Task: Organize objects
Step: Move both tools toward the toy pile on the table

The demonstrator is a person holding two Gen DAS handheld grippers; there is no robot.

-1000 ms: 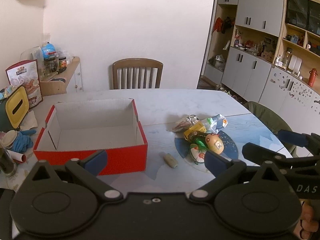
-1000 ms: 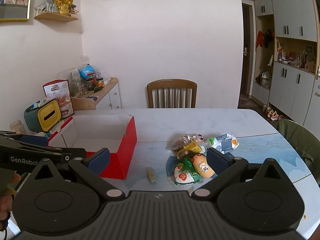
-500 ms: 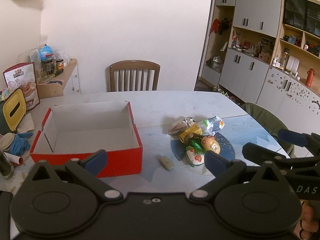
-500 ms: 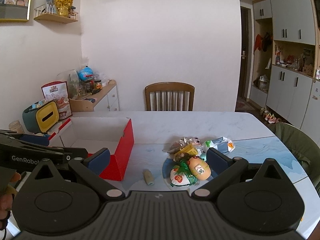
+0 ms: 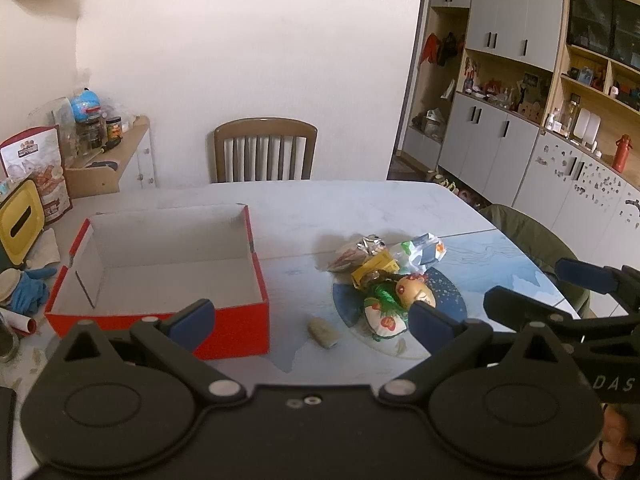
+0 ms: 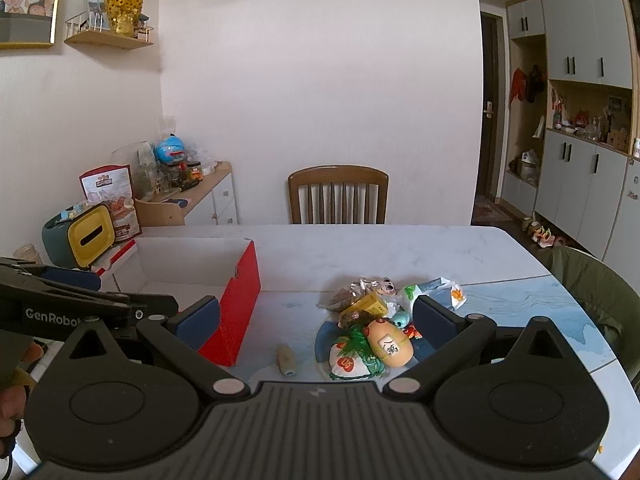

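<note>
Looking from the right wrist, one sees things that the left wrist view does not show: a wall shelf (image 6: 109, 38) with a golden ornament (image 6: 124, 7) and framed pictures above it. The left wrist view shows instead the tall cabinets (image 5: 516, 92) with open wooden shelves full of small things, and a red bottle (image 5: 621, 153) on the counter.

The left gripper (image 5: 312, 316) has its jaws spread wide and they hold nothing; the blue pads hang above the table (image 5: 360, 208), not touching any object. The right gripper (image 6: 316, 316) is also wide apart and empty. Each gripper appears at the edge of the other's view.

The red cardboard box (image 5: 160, 268) stands on the left part of the table, open on top, white inside and with nothing in it. To its right lies a pile of small objects (image 5: 384, 280) on a round blue mat (image 5: 452, 300): crinkled foil and plastic packets, a yellow packet, a smooth orange egg-shaped toy (image 6: 390, 344) and a soft white pouch with red print (image 6: 346, 362). A small beige cylinder (image 5: 323, 332) lies alone between the box and the pile. The table top is smooth, like pale marble. A wooden chair (image 5: 265, 150) with a slatted back stands behind it.
</note>
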